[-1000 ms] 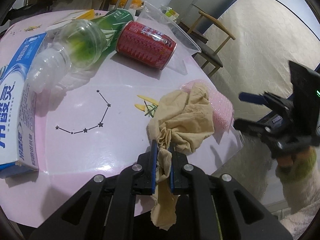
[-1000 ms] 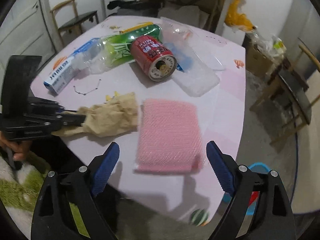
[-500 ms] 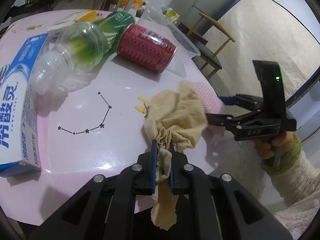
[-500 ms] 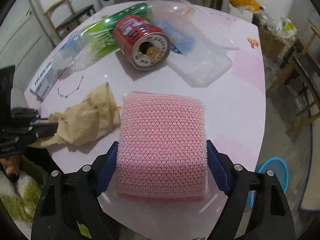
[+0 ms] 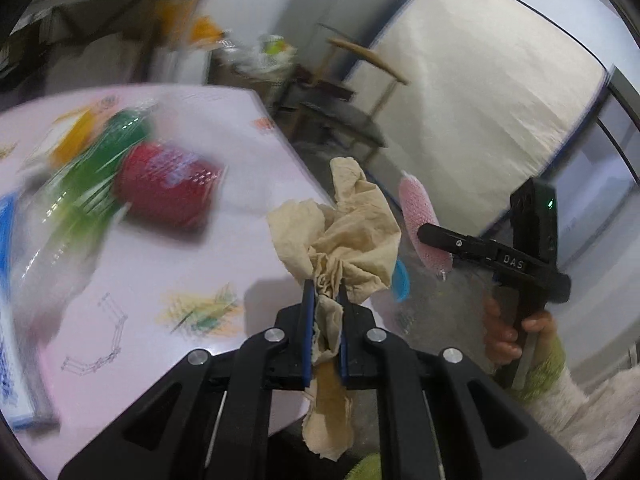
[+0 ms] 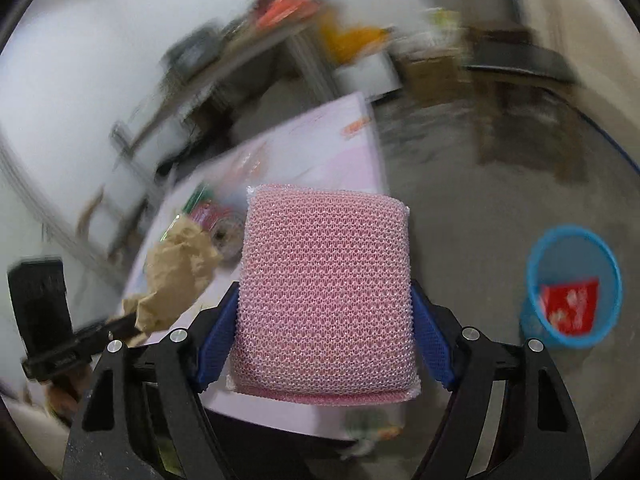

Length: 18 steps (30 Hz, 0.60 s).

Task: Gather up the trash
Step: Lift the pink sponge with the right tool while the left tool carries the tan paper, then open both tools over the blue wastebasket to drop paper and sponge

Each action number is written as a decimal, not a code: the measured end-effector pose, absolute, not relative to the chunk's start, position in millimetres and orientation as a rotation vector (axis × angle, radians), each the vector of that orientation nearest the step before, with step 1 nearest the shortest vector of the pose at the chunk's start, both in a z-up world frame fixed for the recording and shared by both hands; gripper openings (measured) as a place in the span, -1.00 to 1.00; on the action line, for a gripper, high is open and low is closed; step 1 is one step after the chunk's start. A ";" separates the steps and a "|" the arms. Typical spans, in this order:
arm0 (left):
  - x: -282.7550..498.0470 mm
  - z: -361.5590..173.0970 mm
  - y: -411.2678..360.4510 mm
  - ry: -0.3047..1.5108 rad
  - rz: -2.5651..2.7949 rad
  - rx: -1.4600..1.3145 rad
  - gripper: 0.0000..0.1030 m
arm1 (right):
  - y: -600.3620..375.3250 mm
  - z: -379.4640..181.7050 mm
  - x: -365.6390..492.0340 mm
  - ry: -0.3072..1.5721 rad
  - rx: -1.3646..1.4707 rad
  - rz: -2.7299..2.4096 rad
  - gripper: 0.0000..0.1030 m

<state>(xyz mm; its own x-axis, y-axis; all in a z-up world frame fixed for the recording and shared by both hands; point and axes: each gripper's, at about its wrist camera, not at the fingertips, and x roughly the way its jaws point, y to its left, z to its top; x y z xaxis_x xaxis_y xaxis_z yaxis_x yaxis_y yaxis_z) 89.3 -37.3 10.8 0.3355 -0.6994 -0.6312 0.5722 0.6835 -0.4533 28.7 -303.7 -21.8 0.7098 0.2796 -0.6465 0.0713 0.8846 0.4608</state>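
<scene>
While my left gripper (image 5: pixel 324 304) is squeezed almost shut, its two blue pads pinch a crumpled tan paper napkin (image 5: pixel 340 240). The napkin sticks up above the pads and a bit hangs down below them. It is up off the pale pink table (image 5: pixel 168 256).

My right gripper (image 6: pixel 324 344) has a square pink mesh scrubbing sponge (image 6: pixel 326 296) between its blue pads. Both pads press on the sponge's sides, and the jaws are closing on it a little more. The sponge is up in the air, past the edge of the table. In the left view I see this gripper from the side, with a hand (image 5: pixel 508 332) in a green and white sleeve holding its handle.

On the table behind, all blurry, lie a red drink can (image 5: pixel 168 184), a green plastic bottle (image 5: pixel 96 168) just beside it, and a blue and white box (image 5: pixel 12 320) near the left edge.

Down on the grey floor, to the right, stands a round blue plastic bin (image 6: pixel 572 284). Something red lies inside it.
</scene>
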 end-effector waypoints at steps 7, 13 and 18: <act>132.3 20.9 -203.5 1.049 -1.047 -0.013 -0.83 | -448.0 -74.7 -31.3 0.764 0.944 -0.227 0.46; 149.7 -41.7 -350.6 1.203 -1.061 0.222 -0.82 | -511.8 -129.5 -50.3 0.750 1.190 -0.281 0.48; 154.2 -100.0 -430.5 1.292 -1.065 0.317 -0.82 | -553.5 -171.9 -35.8 0.757 1.339 -0.259 0.49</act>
<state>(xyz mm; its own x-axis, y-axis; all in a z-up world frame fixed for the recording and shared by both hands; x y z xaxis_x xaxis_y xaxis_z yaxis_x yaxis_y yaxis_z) 154.2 -430.5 -100.0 -0.0936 -0.4597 -0.8831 0.7789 0.5187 -0.3526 -35.8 -553.5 -171.9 0.7395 0.2461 -0.6266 0.5786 0.2435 0.7784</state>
